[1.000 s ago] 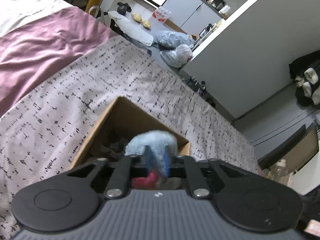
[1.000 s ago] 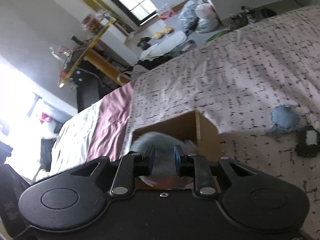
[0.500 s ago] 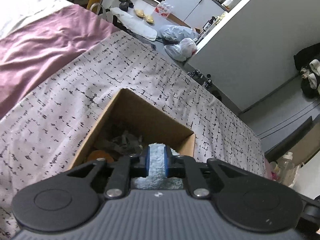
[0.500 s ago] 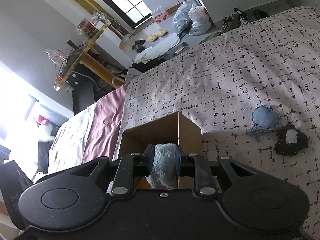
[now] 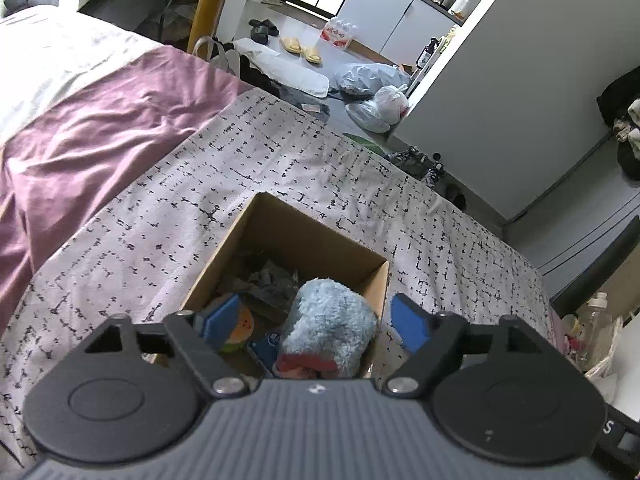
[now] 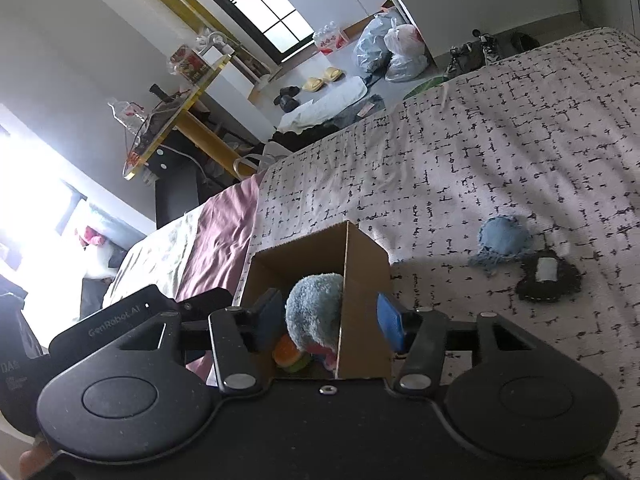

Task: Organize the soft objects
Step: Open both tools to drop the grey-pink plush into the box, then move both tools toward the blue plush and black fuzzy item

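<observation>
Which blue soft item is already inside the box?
The fuzzy blue plush, sitting in the cardboard box. The flatter blue round piece lies out on the bedspread.

Blown-out window glare [image 6: 24,200], soft daylight, fisheye-curved edges.

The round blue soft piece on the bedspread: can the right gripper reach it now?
Probably yes. The right gripper is open and holds nothing, and the blue piece lies uncovered on the bedspread, beside the cardboard box; only the box corner stands between them.
</observation>
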Demonstrator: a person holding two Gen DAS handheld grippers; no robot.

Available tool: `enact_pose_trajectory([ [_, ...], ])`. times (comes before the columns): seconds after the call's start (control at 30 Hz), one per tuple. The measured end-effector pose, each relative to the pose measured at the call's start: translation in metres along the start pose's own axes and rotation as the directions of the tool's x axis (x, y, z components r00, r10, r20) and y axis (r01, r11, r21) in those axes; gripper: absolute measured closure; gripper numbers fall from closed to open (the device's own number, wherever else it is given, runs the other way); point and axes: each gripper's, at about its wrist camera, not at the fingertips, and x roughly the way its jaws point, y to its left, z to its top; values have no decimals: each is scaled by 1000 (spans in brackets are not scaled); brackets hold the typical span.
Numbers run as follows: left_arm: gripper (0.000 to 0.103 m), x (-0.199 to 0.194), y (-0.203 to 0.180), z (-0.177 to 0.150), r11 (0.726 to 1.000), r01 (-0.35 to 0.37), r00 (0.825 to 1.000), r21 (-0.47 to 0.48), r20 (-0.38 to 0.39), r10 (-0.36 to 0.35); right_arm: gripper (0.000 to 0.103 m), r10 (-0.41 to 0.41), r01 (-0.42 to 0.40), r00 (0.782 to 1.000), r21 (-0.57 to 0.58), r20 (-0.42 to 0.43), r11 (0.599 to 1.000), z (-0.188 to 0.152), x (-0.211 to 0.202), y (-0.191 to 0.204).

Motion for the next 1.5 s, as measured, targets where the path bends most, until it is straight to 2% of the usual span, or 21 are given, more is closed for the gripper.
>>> enact_pose_trajectory([
  [0.07,18,-5,-6,-2,1000,1,1000,28,2,-1,39,1,-1,1000,-19,7,1000,0,-7,0],
  [0.13,18,-11,-14,-5,998,-6,1000,61,6,5,27,1,0,1000,-52,19,999,-1,-15,-2],
  [0.23,17,-20,-23,-10,993,-21,1000,117,23,18,24,-9,12,1000,-103,27,995,-3,-25,-6],
  [0.3,12,-24,-30,-14,987,-47,998,152,37,42,24,-14,17,999,-119,29,993,-3,-30,-12],
  [0.47,11,-34,-42,-22,980,-58,998,192,45,50,21,-20,24,999,-125,31,992,-6,-41,-27],
  [0.63,5,-39,-56,-32,970,-67,997,232,55,56,10,-13,18,999,-150,38,989,-7,-53,-37],
  [0.7,0,-39,-62,-35,967,-69,997,246,56,57,10,-10,17,999,-157,40,987,-6,-58,-42],
  [0.8,0,-40,-71,-40,964,-66,997,258,58,52,7,-14,21,999,-165,42,986,-5,-64,-50],
  [1.07,0,-39,-102,-54,952,-58,996,302,78,36,6,-41,43,999,-220,12,975,-6,-70,-68],
  [1.2,0,-33,-115,-60,948,-47,998,316,64,29,6,-74,75,997,-220,13,973,-5,-70,-82],
  [1.5,0,-9,-131,-71,949,-19,999,314,33,9,7,-67,65,998,-196,-4,978,-1,-65,-112],
])
